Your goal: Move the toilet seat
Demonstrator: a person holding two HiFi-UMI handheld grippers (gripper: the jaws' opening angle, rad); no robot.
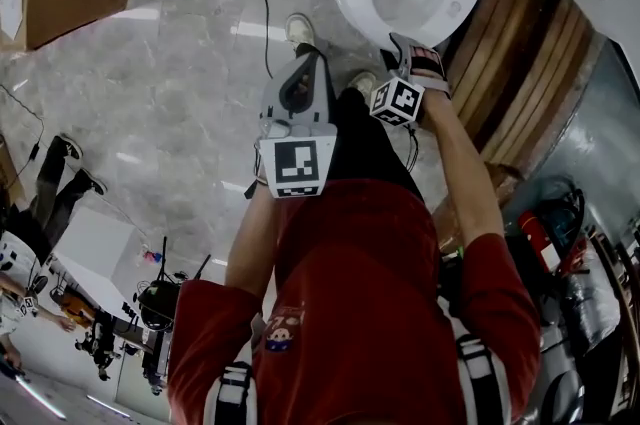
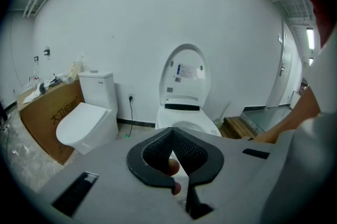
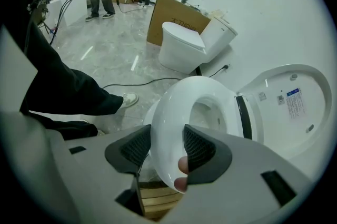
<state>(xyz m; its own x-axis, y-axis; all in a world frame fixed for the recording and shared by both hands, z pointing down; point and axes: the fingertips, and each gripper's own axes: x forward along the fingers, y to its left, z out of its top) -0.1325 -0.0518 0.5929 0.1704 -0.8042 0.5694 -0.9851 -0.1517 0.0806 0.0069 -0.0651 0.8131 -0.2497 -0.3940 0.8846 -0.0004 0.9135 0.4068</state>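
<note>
Right gripper view shows the right claw (image 3: 167, 130) pinching the front rim of the white toilet seat (image 3: 171, 101), at one o'clock in the head view, while the left claw (image 2: 171, 132) is pressed together, empty.

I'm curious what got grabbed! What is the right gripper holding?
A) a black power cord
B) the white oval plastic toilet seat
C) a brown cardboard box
B: the right gripper view shows the right gripper clamped on the front edge of the white oval plastic toilet seat, one pad on each side.
</note>
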